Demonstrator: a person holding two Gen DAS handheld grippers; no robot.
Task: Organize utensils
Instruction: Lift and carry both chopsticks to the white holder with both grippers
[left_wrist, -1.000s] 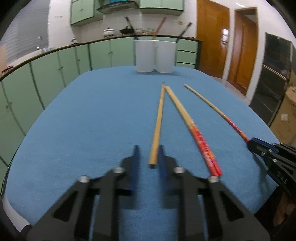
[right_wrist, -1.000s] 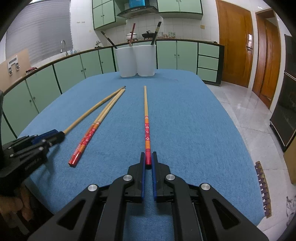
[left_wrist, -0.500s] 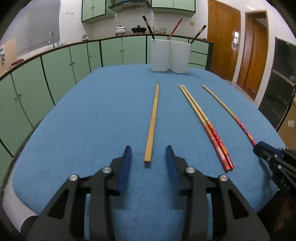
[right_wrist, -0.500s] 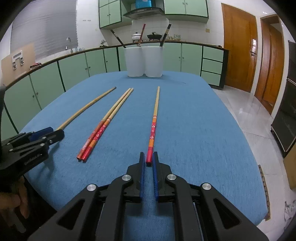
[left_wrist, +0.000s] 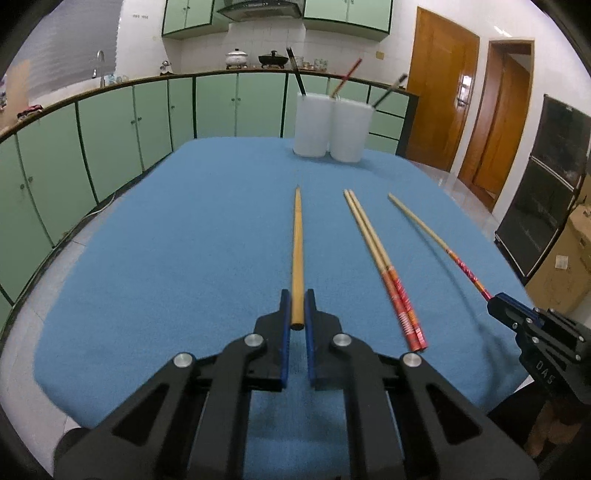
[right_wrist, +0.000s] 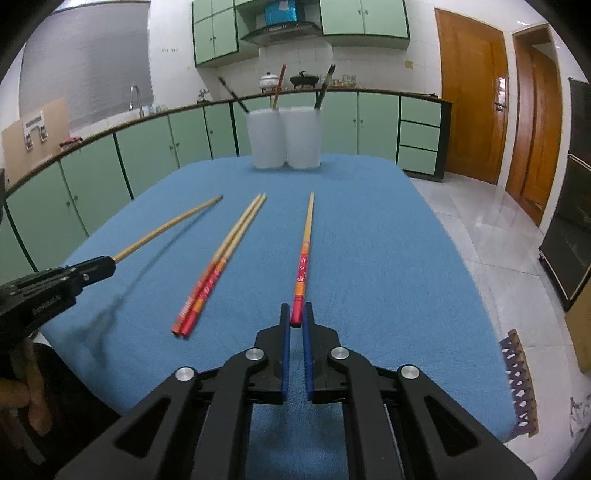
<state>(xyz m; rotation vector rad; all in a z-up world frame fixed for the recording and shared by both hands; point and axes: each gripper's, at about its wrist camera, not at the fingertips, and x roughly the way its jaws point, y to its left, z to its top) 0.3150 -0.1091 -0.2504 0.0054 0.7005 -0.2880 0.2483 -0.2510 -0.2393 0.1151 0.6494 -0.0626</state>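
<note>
Between the blue pads of the left gripper (left_wrist: 297, 308), clamped shut, sits the butt of a plain wooden chopstick (left_wrist: 297, 254). The right gripper (right_wrist: 296, 314) likewise grips a red-patterned wooden chopstick (right_wrist: 303, 262) above the blue tablecloth (right_wrist: 388, 266).

a bench (right_wrist: 388, 236) under blue cloth fills the middle. pale green base cabinets (left_wrist: 110, 136) curve from nine o'clock to twelve, with wall cabinets (right_wrist: 218, 33) and a range hood (right_wrist: 280, 31) on white tile above. two wooden doors (right_wrist: 469, 96) stand at two o'clock, over a glossy pale tiled floor (right_wrist: 491, 236).
</note>
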